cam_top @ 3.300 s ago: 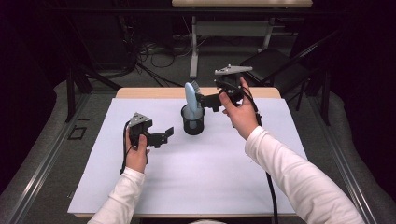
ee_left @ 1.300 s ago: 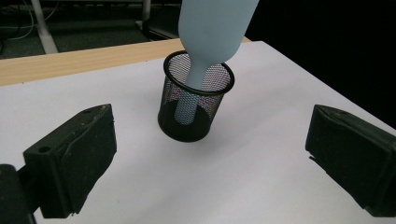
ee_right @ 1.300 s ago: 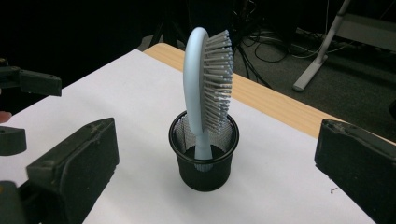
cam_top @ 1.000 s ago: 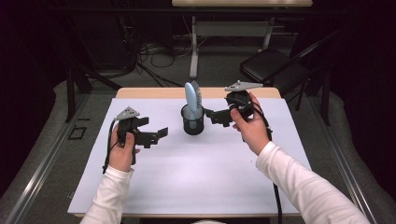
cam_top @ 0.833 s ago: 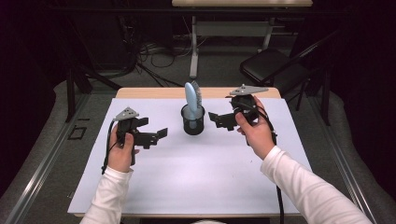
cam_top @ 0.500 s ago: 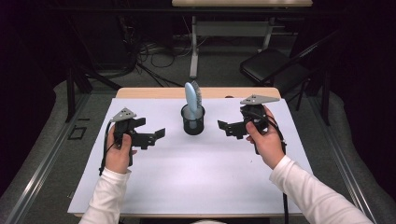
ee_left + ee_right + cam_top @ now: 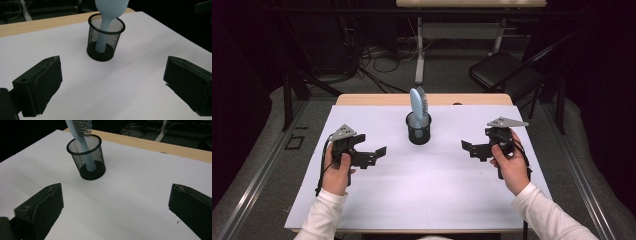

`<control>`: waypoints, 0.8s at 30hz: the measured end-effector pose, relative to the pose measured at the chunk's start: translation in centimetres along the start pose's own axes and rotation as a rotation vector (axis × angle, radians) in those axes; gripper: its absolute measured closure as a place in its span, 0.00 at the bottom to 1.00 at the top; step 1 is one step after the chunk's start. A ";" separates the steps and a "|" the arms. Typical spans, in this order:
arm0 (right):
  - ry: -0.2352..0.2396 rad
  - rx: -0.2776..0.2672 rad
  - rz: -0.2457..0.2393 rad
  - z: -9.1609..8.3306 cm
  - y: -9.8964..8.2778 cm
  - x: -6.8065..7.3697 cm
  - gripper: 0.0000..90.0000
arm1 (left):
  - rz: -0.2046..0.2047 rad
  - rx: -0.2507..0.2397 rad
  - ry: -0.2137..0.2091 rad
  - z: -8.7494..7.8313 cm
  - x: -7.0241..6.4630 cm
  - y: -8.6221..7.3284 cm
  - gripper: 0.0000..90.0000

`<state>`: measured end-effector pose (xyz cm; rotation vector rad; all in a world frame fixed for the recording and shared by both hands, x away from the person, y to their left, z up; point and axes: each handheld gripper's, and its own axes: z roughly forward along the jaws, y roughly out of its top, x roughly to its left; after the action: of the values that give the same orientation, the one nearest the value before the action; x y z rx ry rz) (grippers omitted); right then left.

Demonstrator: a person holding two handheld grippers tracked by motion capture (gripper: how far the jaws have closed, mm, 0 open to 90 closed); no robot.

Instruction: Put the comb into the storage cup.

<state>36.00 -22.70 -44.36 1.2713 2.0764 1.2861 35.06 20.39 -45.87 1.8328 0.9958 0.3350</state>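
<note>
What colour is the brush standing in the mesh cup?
Pale blue brush; clearest in the high view.

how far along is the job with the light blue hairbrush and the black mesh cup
Placing looks done: the light blue plastic hairbrush stands handle-down in the black wire-mesh cup. Nothing is in hand: the left gripper and right gripper are open, apart from the cup. Apparently nothing is left.

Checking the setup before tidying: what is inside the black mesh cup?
A light blue hairbrush stands handle-down in the mesh cup, bristled head above the rim. The dark base hides whether anything else lies at the bottom.
</note>
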 end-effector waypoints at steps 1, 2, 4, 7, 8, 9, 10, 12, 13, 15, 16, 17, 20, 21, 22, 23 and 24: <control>-0.005 -0.001 0.006 -0.1 -0.3 -0.2 0.00 | -0.002 0.001 0.005 0.0 0.1 -0.2 0.02; -0.011 -0.002 0.009 -0.2 -0.6 -0.5 0.00 | 0.000 0.004 0.009 -0.1 0.2 -0.4 0.02; -0.029 -0.005 0.018 -0.5 -1.3 -0.9 0.00 | -0.004 0.007 0.019 -0.1 0.4 -0.7 0.02; -0.060 -0.009 0.017 -0.7 -2.4 -1.6 0.00 | -0.008 0.007 0.032 -0.3 0.8 -1.2 0.02; -0.073 -0.009 0.011 -0.7 -2.7 -1.8 0.00 | -0.009 0.005 0.040 -0.4 0.9 -1.4 0.02; -0.087 -0.008 0.010 -0.8 -3.1 -2.1 0.00 | -0.010 0.003 0.044 -0.4 1.0 -1.5 0.02; -0.099 -0.007 0.008 -0.8 -3.4 -2.3 0.00 | -0.014 0.000 0.049 -0.5 1.2 -1.7 0.02; -0.112 -0.009 0.011 -1.0 -4.1 -2.7 0.00 | -0.015 -0.001 0.056 -0.6 1.5 -1.9 0.02; -0.117 -0.010 0.018 -1.0 -4.5 -2.9 0.00 | -0.019 -0.003 0.059 -0.6 1.6 -2.0 0.02; -0.126 -0.012 0.025 -1.2 -5.1 -3.3 0.00 | -0.024 -0.003 0.066 -0.7 1.9 -2.3 0.02; -0.133 -0.007 0.027 -1.2 -5.4 -3.4 0.00 | -0.027 -0.005 0.068 -0.7 2.0 -2.4 0.02; -0.137 -0.006 0.027 -1.3 -5.7 -3.5 0.00 | -0.029 -0.006 0.070 -0.8 2.1 -2.6 0.02; -0.154 -0.004 0.022 -1.5 -6.4 -3.8 0.00 | -0.040 -0.015 0.080 -1.0 2.5 -2.9 0.02; -0.159 -0.005 0.026 -1.5 -6.6 -3.9 0.00 | -0.040 -0.017 0.081 -1.0 2.6 -2.9 0.02; -0.158 -0.003 0.029 -1.6 -6.7 -4.0 0.00 | -0.039 -0.019 0.088 -1.1 2.7 -3.0 0.02; -0.159 -0.005 0.035 -1.6 -6.8 -4.0 0.00 | -0.038 -0.026 0.087 -1.2 2.8 -3.1 0.02; -0.158 -0.004 0.038 -1.6 -7.0 -4.1 0.00 | -0.038 -0.028 0.091 -1.2 2.9 -3.2 0.02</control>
<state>33.55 -28.21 -50.00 1.3695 1.9478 1.1653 34.58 23.92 -48.55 1.7842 1.0820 0.4095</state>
